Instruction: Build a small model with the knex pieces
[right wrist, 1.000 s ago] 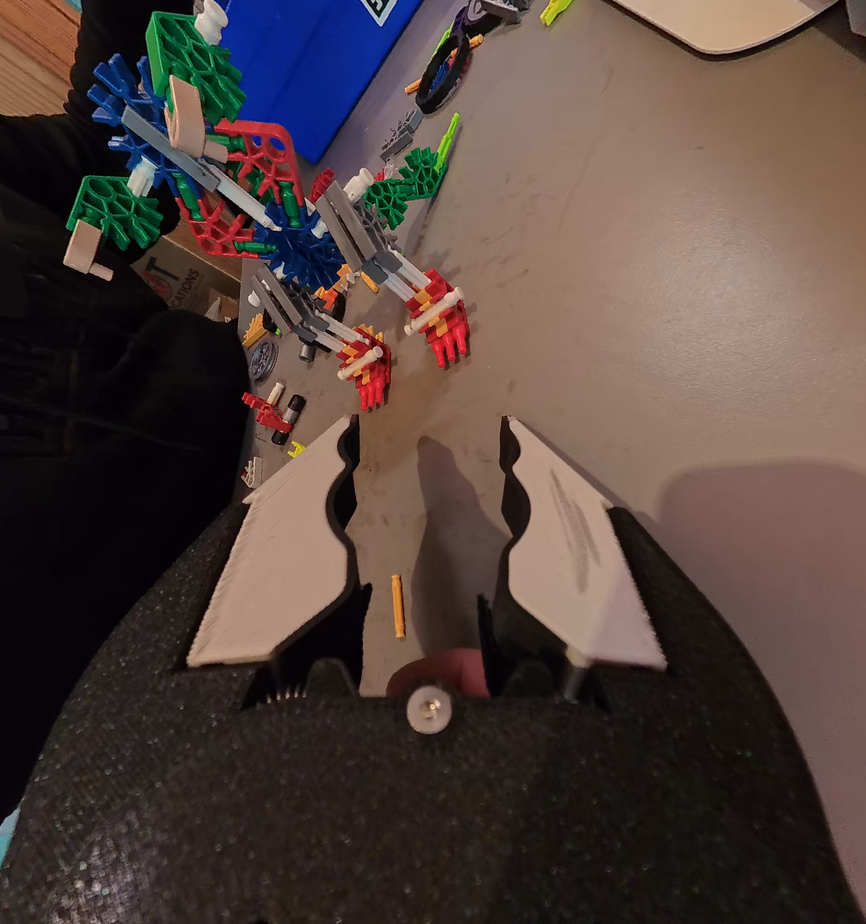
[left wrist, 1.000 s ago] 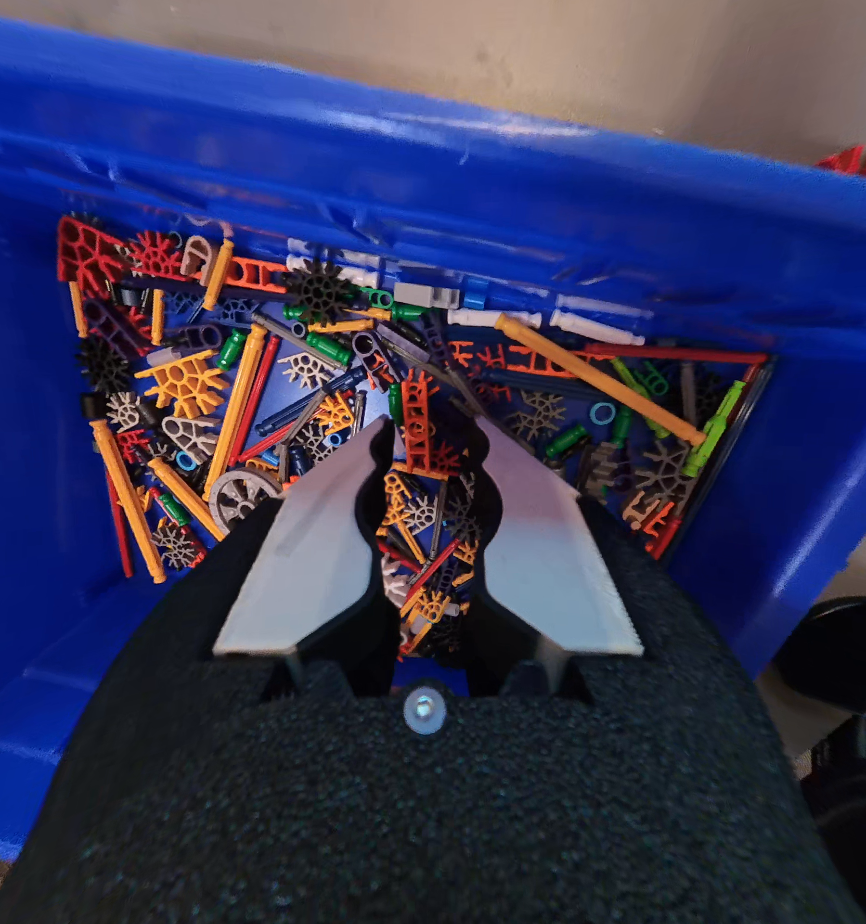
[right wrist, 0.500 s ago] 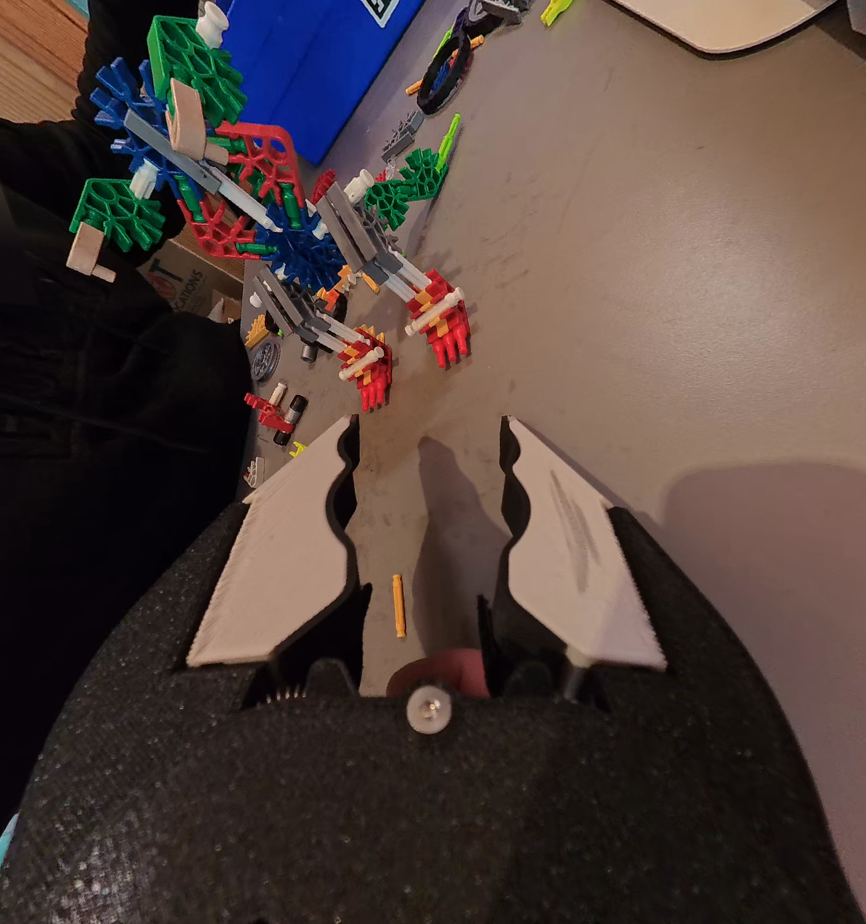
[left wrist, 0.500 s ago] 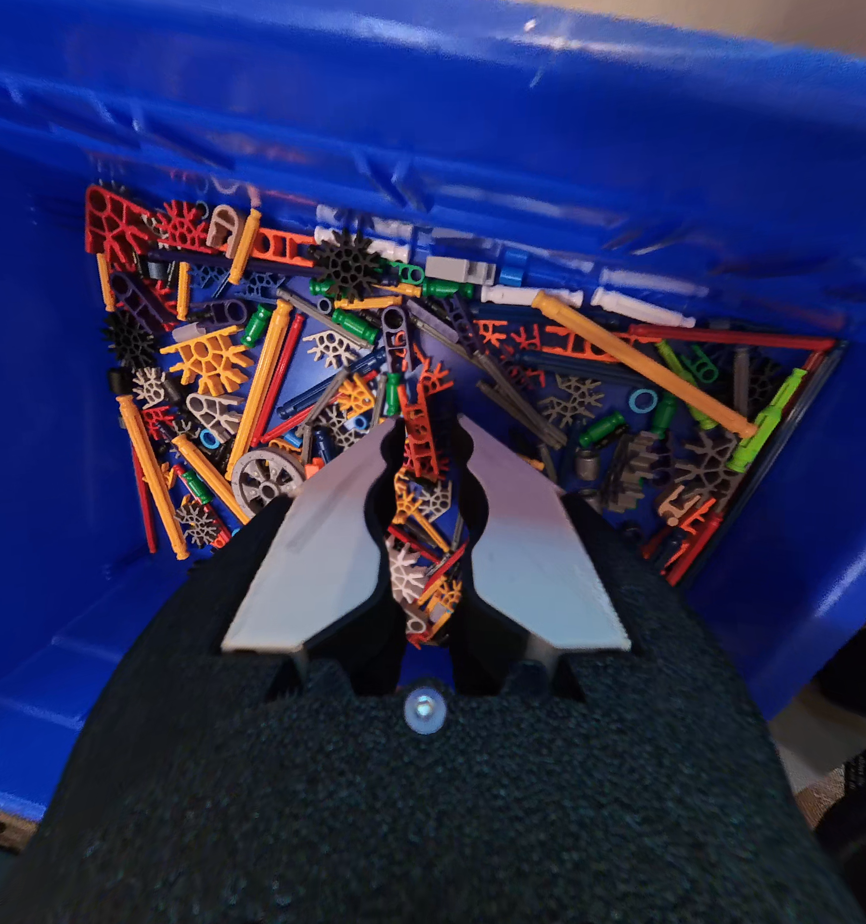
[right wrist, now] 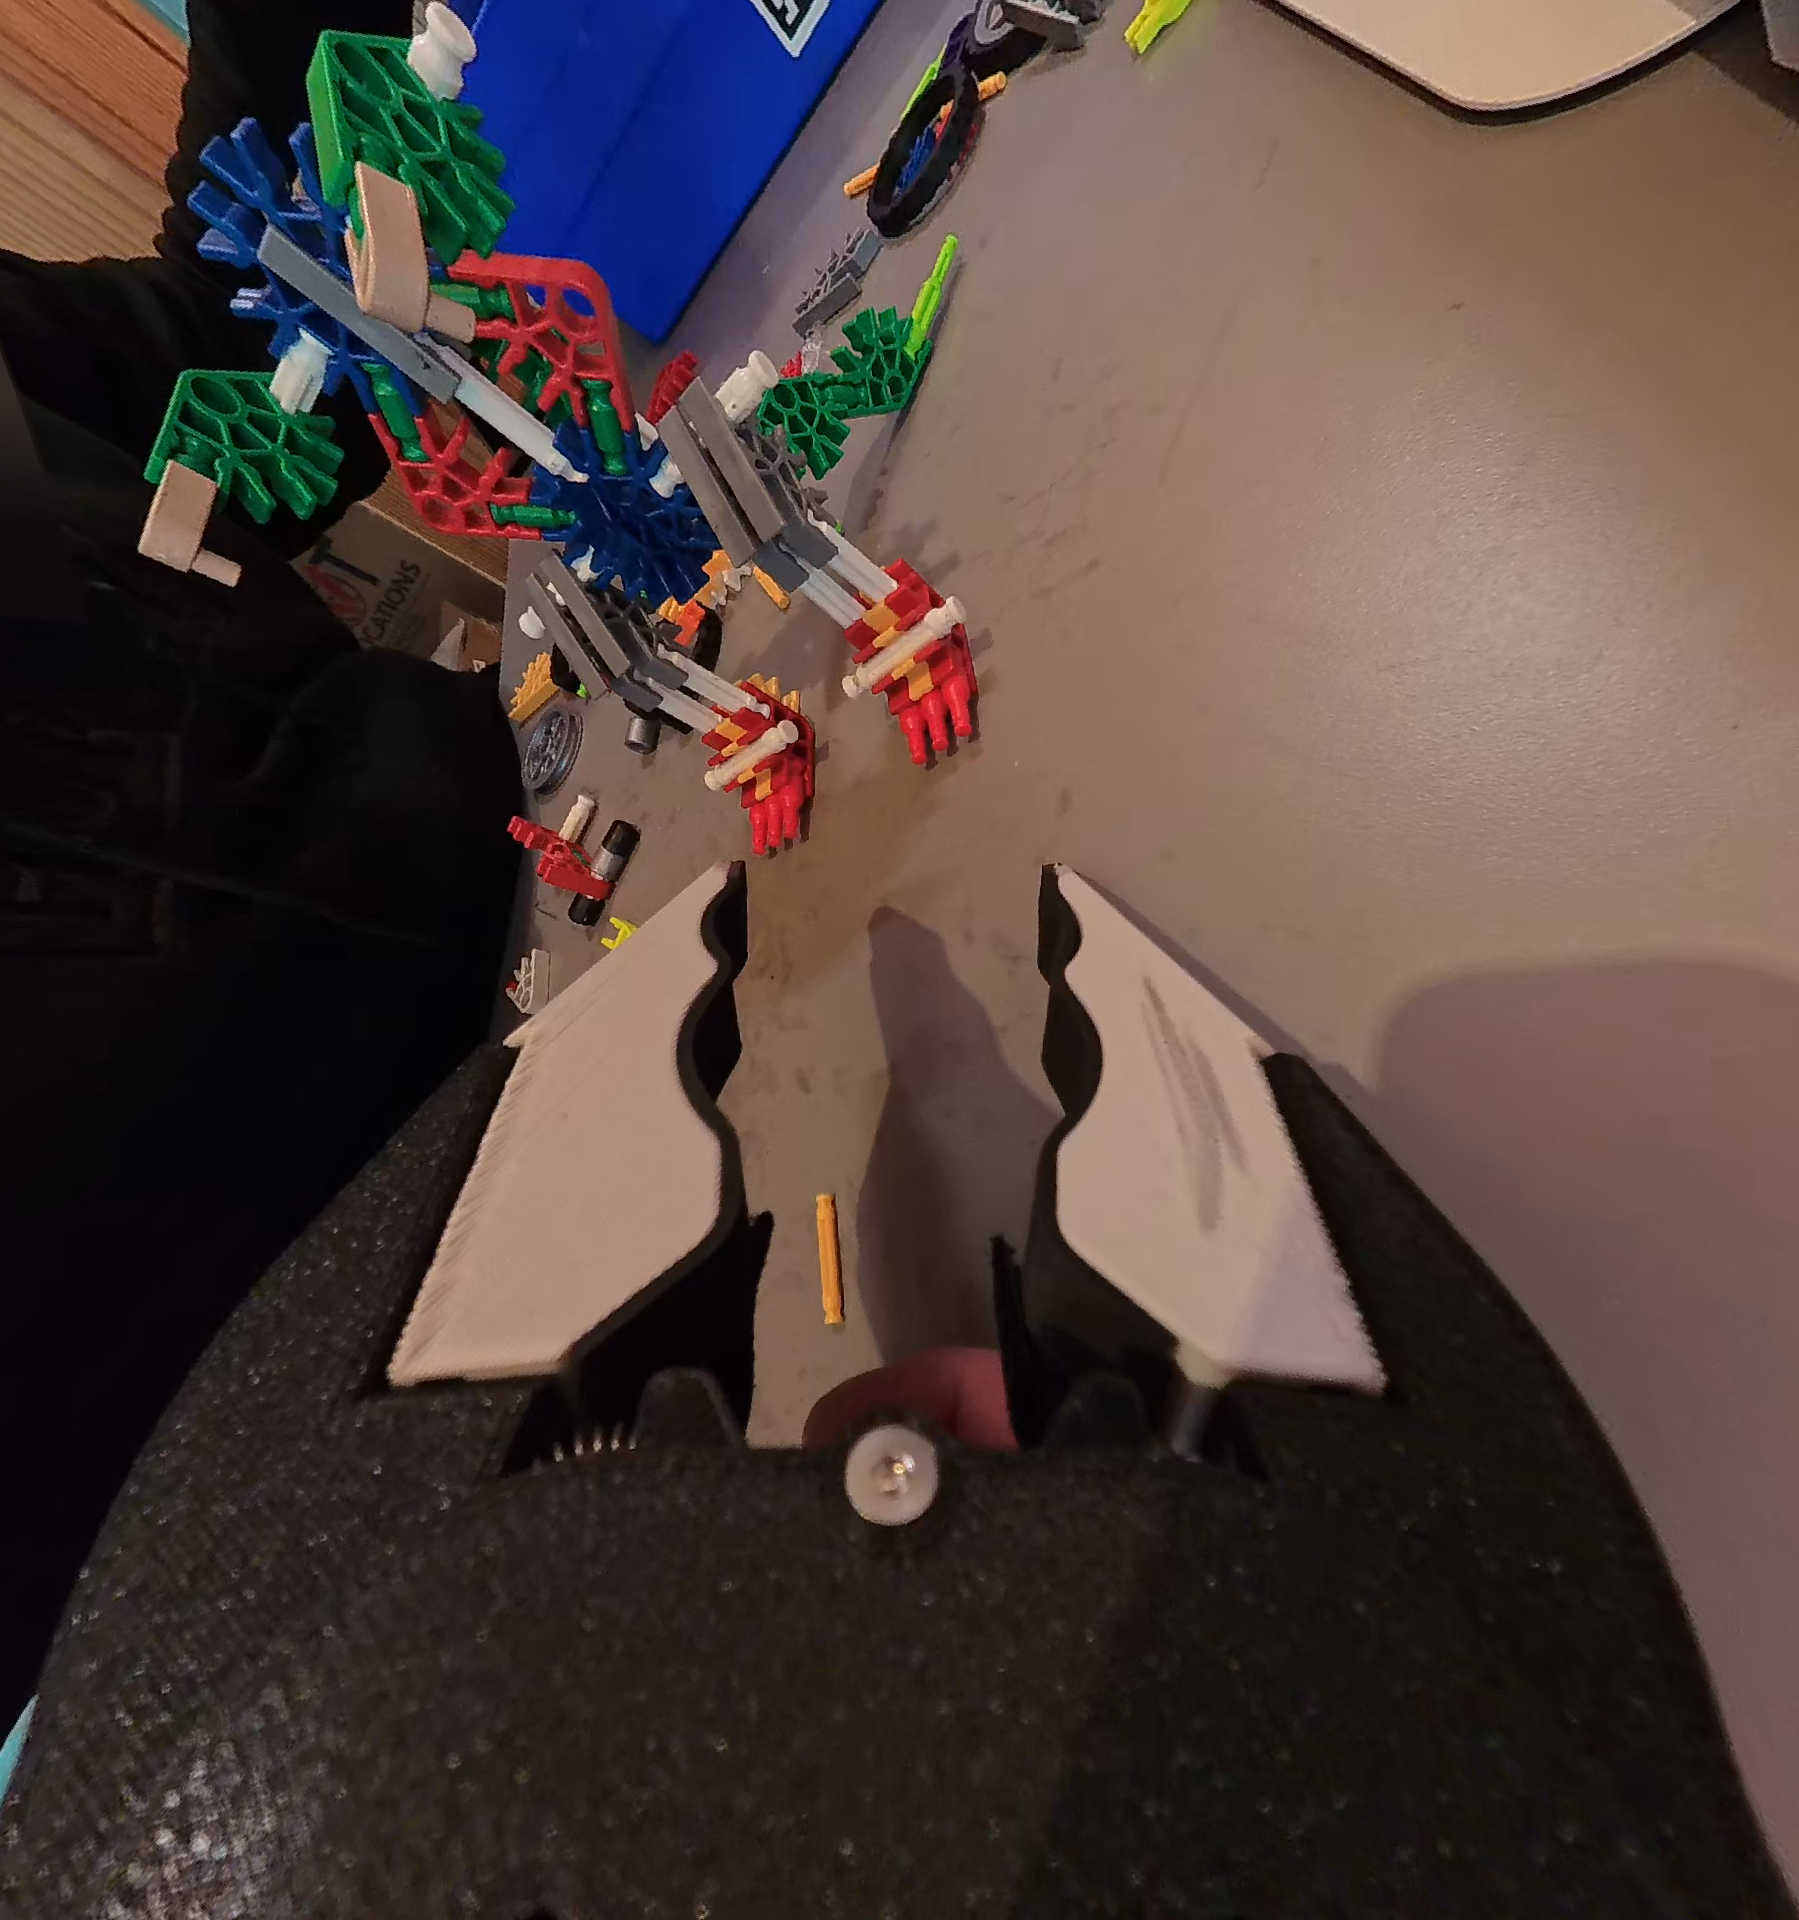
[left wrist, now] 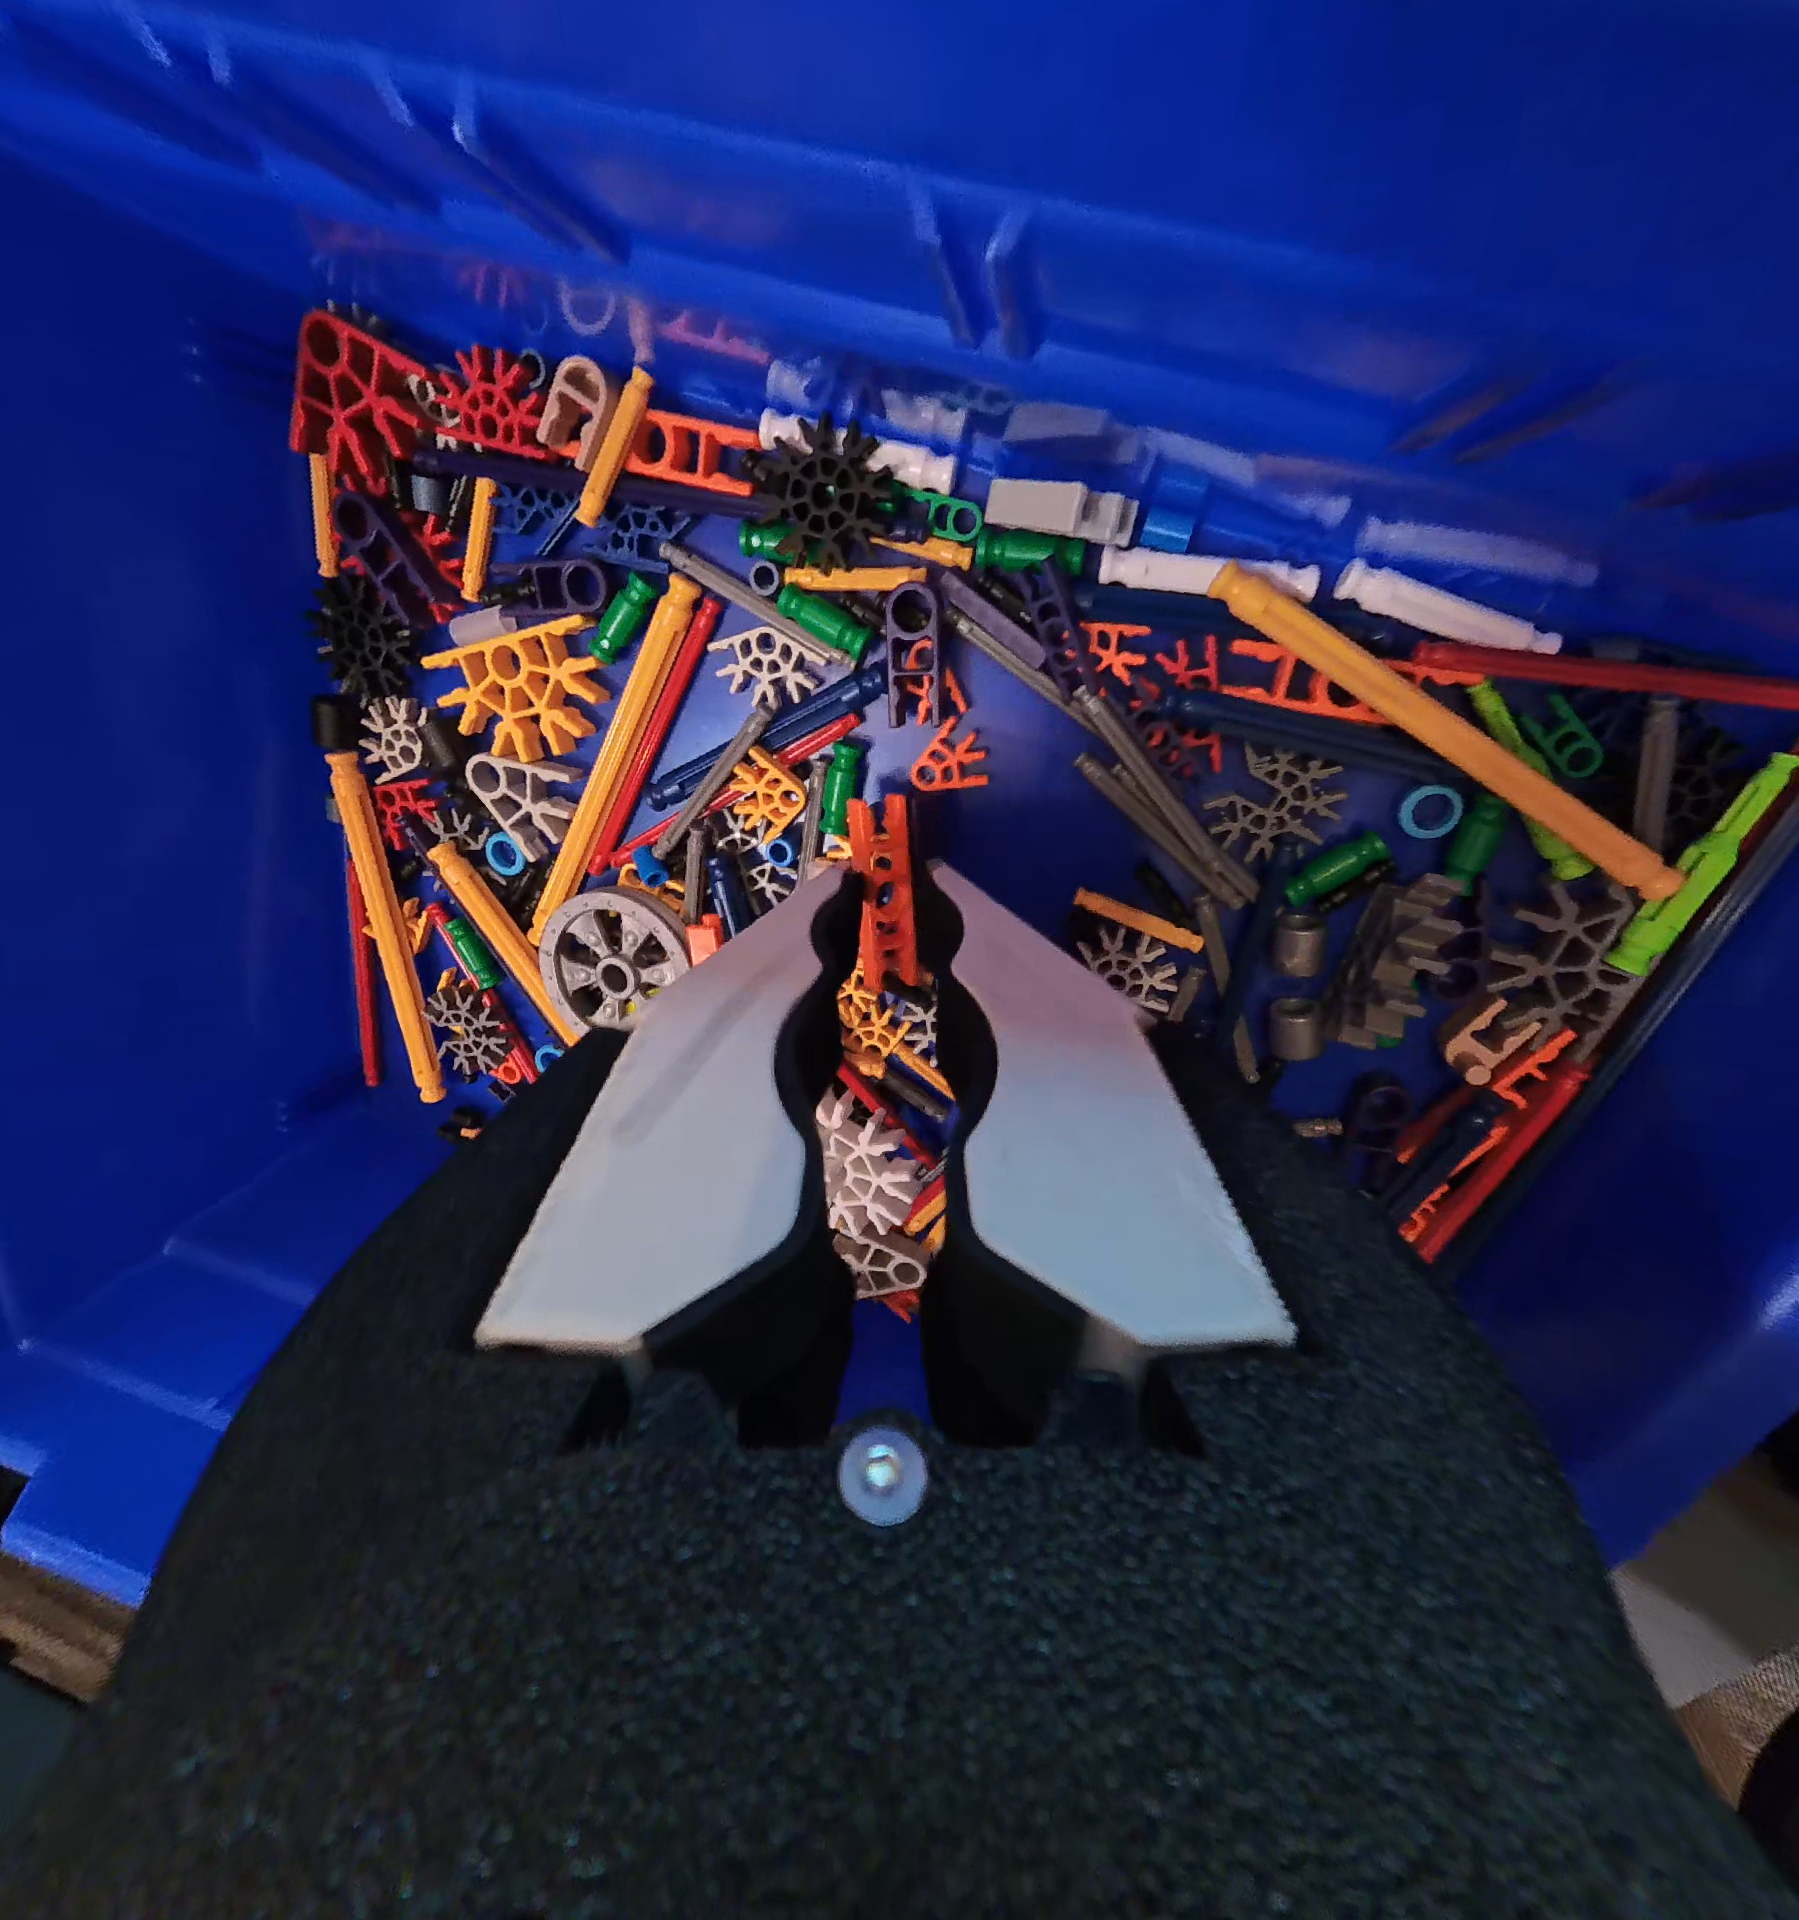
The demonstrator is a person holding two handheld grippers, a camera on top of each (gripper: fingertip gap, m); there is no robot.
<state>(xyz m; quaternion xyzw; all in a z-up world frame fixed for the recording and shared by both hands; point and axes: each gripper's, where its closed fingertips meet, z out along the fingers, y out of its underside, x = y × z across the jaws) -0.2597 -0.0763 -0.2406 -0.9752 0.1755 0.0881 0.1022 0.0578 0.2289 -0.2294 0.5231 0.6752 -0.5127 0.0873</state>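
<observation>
The left hand-held gripper reaches down into a deep blue plastic bin, its pale fingers drawn close around an orange ladder-shaped connector piece at the centre of the frame. The piece stands upright between the fingertips, apparently pinched there, though whether it is lifted clear of the heap below cannot be told. The bin's glossy, ribbed walls slope inward, so the loose parts have gathered in a jumble on its floor: long yellow-orange rods, short green rods, white rods along the far wall, a black snowflake-shaped connector at upper centre, a red lattice panel at upper left and a grey spoked wheel just left of the fingers. All are hard moulded plastic, thin and notched for snapping together.

The right hand-held gripper hangs spread wide and empty over a smooth grey desk, angled toward it. Between its fingers, lower centre, lies one short orange rod, flat on the desk and touching neither finger. Toward the upper left stands an assembled toy figure of green, blue and red lattice connectors on grey-and-white legs, resting on two red finned feet. Small loose parts lie scattered beside it, and the blue bin's outer wall shows at the top.
</observation>
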